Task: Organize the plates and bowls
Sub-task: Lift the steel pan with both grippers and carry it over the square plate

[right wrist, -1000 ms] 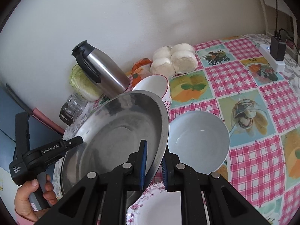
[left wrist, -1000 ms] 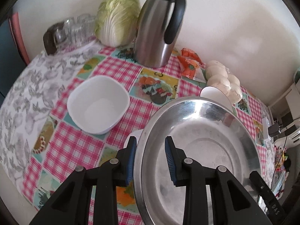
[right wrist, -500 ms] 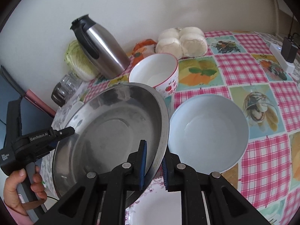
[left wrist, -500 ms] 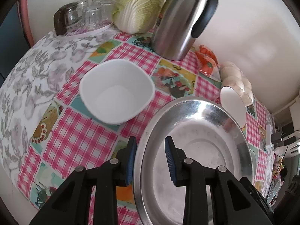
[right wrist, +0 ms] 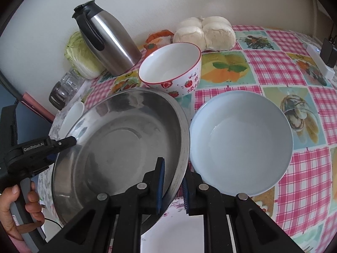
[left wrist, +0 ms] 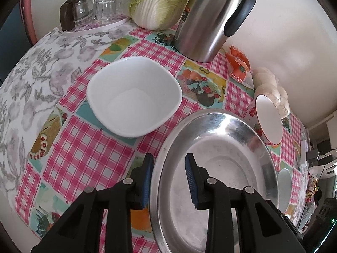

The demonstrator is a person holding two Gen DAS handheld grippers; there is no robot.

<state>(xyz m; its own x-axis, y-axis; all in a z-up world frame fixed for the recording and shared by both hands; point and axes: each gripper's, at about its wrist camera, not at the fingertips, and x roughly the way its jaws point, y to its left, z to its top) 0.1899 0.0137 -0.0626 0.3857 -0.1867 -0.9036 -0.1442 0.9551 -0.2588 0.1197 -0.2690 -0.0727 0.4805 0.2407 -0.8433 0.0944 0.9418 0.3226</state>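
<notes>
Between both grippers, low in each frame, hangs a wide stainless-steel basin (right wrist: 118,145), tilted, its near edge cut off by the bottom of the left wrist view. The left gripper (left wrist: 168,177) straddles the basin's left rim, jaws pinching it, one blue pad outside and one inside the bowl. The right gripper (right wrist: 172,187) pinches the opposite rim, jaws nearly pressed together on the thin metal. At the lower left of the right wrist view a hand (right wrist: 14,208) grips the left tool's handle, partly out of frame.

On the checked desk (left wrist: 80,156), left of the basin, sits a square white bowl (left wrist: 134,97). A strawberry-print bowl (right wrist: 170,69) stands just behind the basin; a pale blue bowl (right wrist: 240,145) lies just beside it on the right, its near edge hidden by the gripper. Under the basin, at the bottom edge, a white plate with floral trim (right wrist: 181,232) is mostly covered.

Toward the wall stand a steel thermal jug (left wrist: 210,16), a napa cabbage (left wrist: 160,2) cropped at the top, upturned glasses (left wrist: 105,8) on a tray, and wrapped white buns (right wrist: 204,33). An orange packet (left wrist: 238,63) is too crumpled to identify.
</notes>
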